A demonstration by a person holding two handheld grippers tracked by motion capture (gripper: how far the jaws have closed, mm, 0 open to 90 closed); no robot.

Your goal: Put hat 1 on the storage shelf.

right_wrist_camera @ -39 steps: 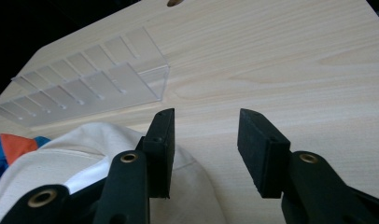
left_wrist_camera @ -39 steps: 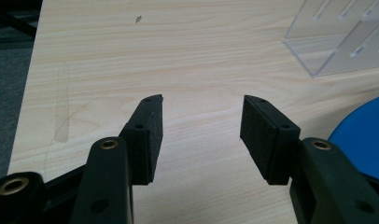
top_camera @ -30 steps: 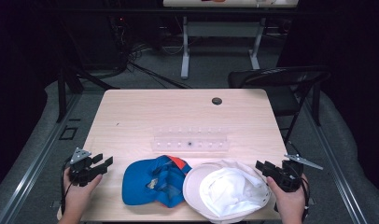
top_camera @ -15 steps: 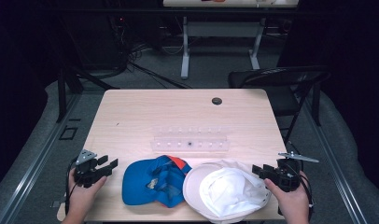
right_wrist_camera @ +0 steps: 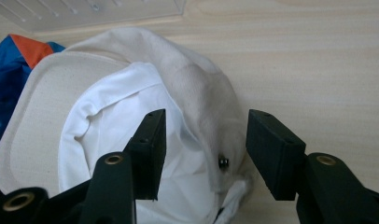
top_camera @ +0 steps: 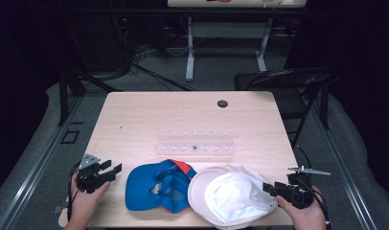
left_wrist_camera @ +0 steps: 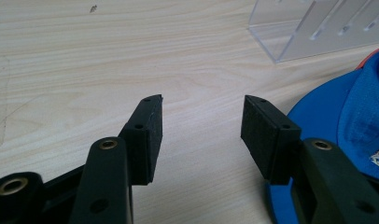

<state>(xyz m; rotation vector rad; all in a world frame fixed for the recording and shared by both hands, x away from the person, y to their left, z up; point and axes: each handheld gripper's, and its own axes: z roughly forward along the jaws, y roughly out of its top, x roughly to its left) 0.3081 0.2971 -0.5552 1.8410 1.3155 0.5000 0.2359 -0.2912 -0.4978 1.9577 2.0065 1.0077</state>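
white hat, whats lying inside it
The white hat lies upside down, so its pale lining shows, with nothing resting in it. Its rim overlaps the blue cap; whatever lies beneath the hat is hidden.

caps (top_camera: 159, 184) side by side, rack (top_camera: 196, 143) behind

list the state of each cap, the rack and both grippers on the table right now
blue fabric cap: lying upturned, untouched
white fabric cap: upturned, its rim between the right jaws
clear plastic rack: lying flat
left gripper: open, over bare wood
right gripper: open
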